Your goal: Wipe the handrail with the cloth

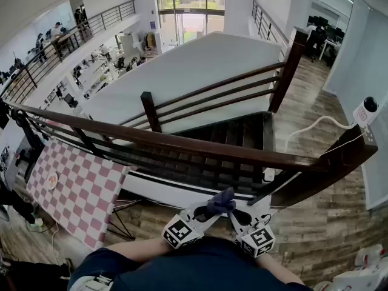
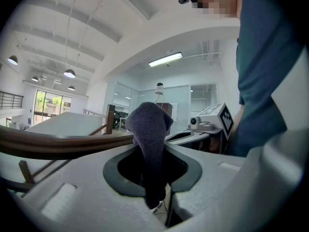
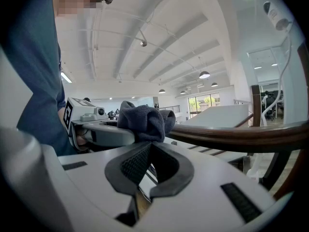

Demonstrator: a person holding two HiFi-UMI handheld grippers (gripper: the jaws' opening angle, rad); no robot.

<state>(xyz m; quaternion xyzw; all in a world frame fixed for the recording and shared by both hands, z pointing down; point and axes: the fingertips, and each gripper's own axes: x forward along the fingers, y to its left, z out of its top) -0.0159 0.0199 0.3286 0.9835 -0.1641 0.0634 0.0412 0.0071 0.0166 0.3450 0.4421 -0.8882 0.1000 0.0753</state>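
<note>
Head view has both claws drawn in close to my body, with the cloth [image 1: 219,202] bunched between them, near the handrail [image 1: 182,143] but short of it and not lying on it. My left claw [image 1: 205,214] is pinching the cloth: a thick fold runs down between its pads and mushrooms out above the tips. My right claw [image 1: 237,216] has its tips pressed together at the bottom of that same bunch, and as far as I can see it nips the fabric too.

How far along am I? The rail doesn't say — it shows no streak, damp band or dust line. Cloth gathered up and held off the wood fits both a wipe about to start and one just finished.

The cloth is a dark grey-purple towelling, soft and nubbly, crumpled into a rounded wad. The handrail is dark brown wood with a smooth, slightly glossy, rounded top — one long run curving across the stairwell between square posts, with thinner rails of the same wood below it.
</note>
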